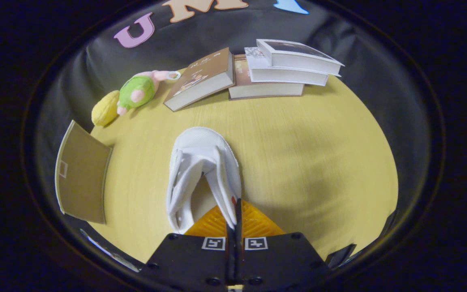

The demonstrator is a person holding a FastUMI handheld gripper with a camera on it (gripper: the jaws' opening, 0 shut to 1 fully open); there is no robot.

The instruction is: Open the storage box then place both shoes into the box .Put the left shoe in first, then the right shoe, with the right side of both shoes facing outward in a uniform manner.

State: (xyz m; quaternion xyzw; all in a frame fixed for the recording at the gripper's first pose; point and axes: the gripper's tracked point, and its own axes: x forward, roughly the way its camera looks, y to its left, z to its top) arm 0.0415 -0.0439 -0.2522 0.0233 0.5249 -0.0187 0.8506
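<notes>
- The table [298,162] is round-looking, pale yellow wood grain, and carries everything here.
- A brown cardboard flap [81,174] stands at the table's left edge, well to the left of the shoe; I cannot tell whether it belongs to the box.
- A stack of books [286,67] lies at the far side of the table, three piled flat, the top ones skewed.
- One more book [201,79], brown-covered, leans against the left end of that stack.
- The shoe [203,170] is white and lies on the table just ahead of the hand-held gripper, toe pointing away toward the books, its opening toward the fingers.
- The hand-held gripper [234,219] has its fingers clenched together with almost no gap, pinching the shoe's right collar edge between them.
- A plush toy [138,91], green and pink, lies far left near the leaning book.
- A yellow plush [104,108] touches the toy's left side, at the table's rim.
</notes>
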